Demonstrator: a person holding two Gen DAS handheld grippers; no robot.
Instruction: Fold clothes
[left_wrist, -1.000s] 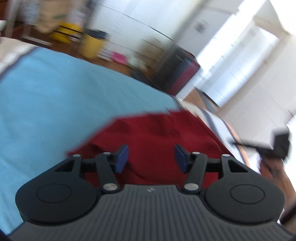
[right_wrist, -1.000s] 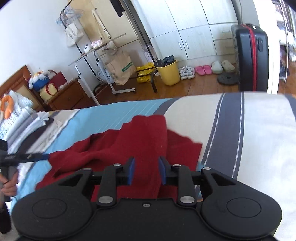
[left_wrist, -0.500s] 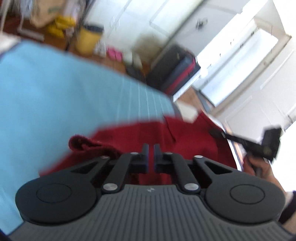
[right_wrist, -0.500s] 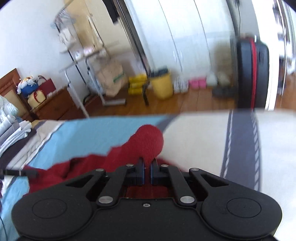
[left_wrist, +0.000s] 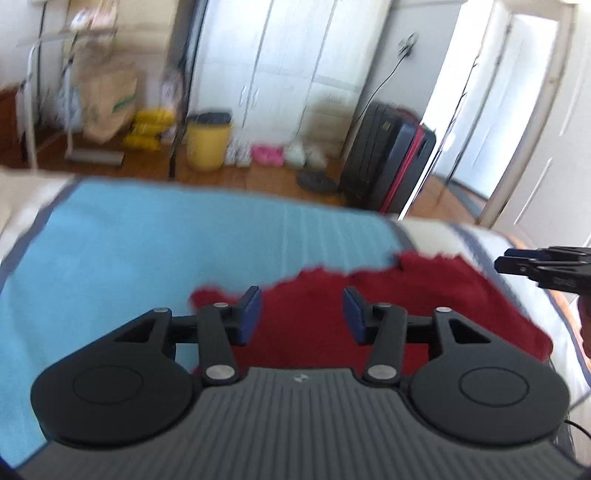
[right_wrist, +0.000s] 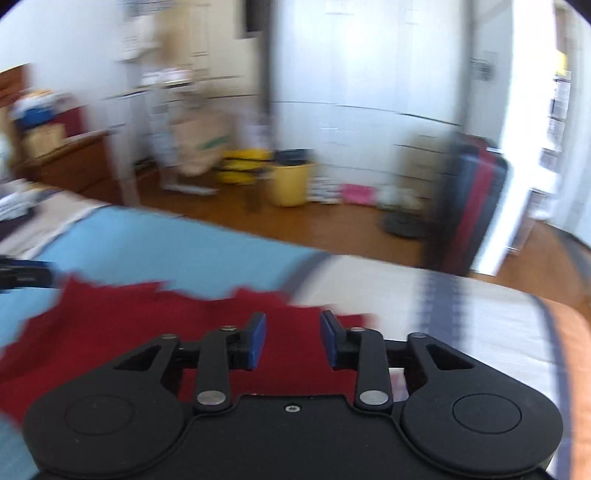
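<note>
Red garment (left_wrist: 424, 295) on bed (left_wrist: 147, 251), yellow bin (left_wrist: 207, 142), suitcase (left_wrist: 388, 166) beyond

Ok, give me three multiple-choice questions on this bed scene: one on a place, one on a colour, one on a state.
1. Where does the dark red knitted garment lie?
A on the wooden floor
B on the blue and white striped bedspread
C in the yellow plastic bucket

2. What colour are the pads on the left gripper fingers?
A blue
B green
C white

3. What state is the right gripper in?
A shut on the garment
B open, holding nothing
C not in view

Answers: 1 B, red cloth spreads over the bedspread. 2 A, both pads show blue. 3 B, a clear gap separates its fingers.
</note>
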